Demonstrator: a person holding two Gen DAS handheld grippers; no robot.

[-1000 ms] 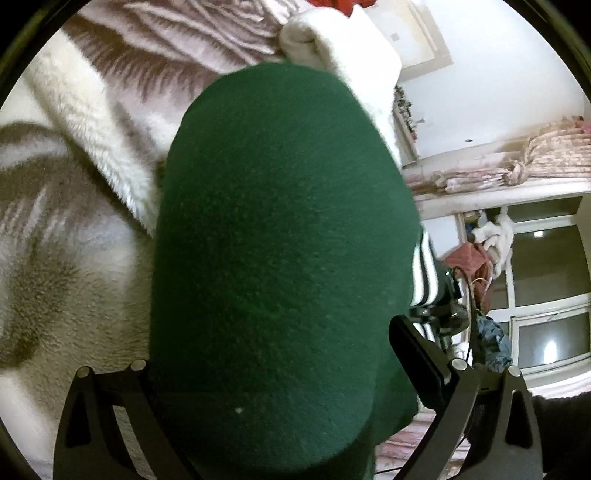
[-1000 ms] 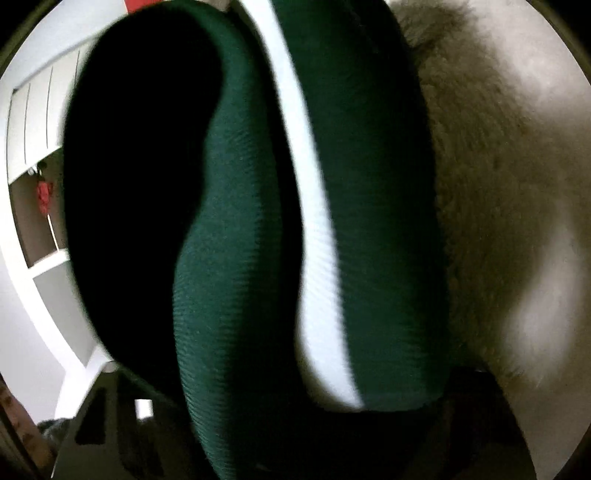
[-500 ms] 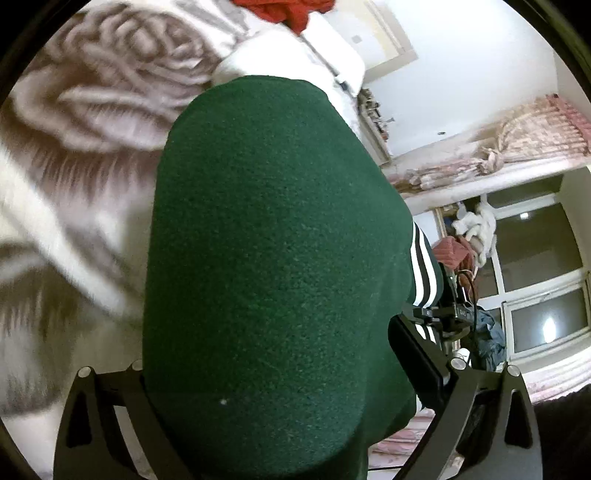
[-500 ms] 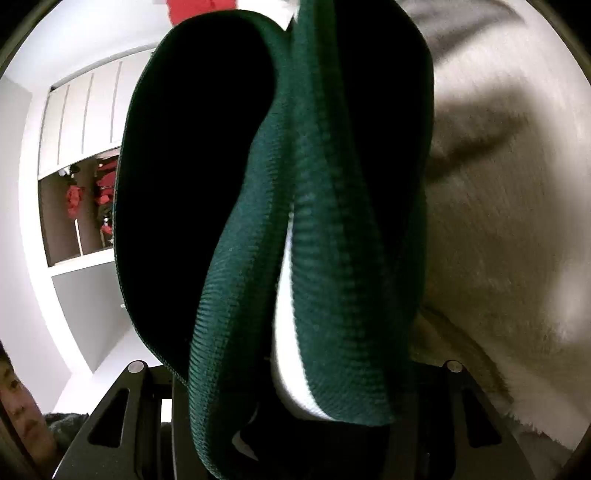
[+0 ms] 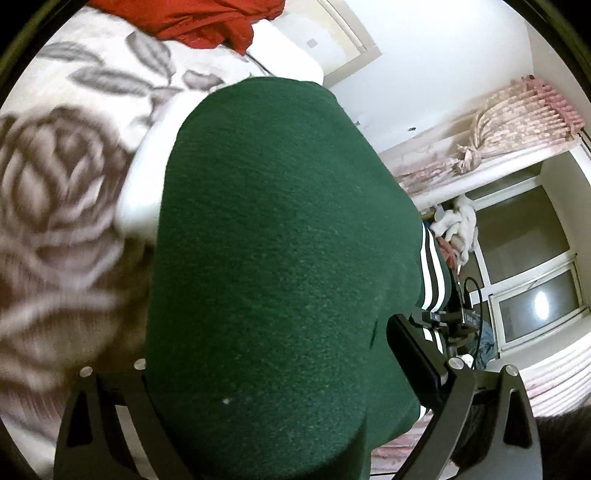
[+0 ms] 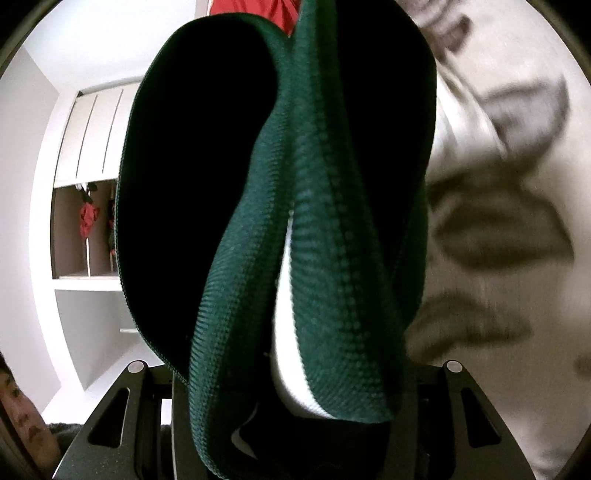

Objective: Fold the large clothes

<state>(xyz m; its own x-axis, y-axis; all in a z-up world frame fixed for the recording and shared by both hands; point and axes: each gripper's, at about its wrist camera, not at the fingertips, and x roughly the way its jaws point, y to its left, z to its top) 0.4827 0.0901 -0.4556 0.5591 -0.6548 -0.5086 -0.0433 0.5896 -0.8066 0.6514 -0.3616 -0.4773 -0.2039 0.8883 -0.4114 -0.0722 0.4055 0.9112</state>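
Observation:
A dark green garment (image 5: 277, 258) with white stripes (image 5: 430, 280) fills the middle of the left wrist view. My left gripper (image 5: 273, 354) is shut on a thick bulge of it; the cloth hides the left finger, and the right finger (image 5: 417, 354) presses against the fabric. In the right wrist view the same green garment (image 6: 321, 258) hangs bunched, showing a ribbed edge and a white band (image 6: 291, 354). My right gripper (image 6: 295, 373) is shut on this bunch, its fingertips buried in the folds. Both grippers hold the garment lifted above the bed.
A fluffy blanket with a brown rose pattern (image 5: 55, 206) covers the bed below. A red garment (image 5: 207, 22) lies at its far end beside a white pillow (image 5: 288, 48). A pink curtain (image 5: 517, 118) and window (image 5: 532, 266) are at right. Wardrobe shelves (image 6: 85, 221) and a person (image 6: 22, 424) are at left.
Both grippers have risen with the green garment, so the blanket sits farther below. The red garment and more of the room have come into view. The right jaws narrowed slightly on the cloth.

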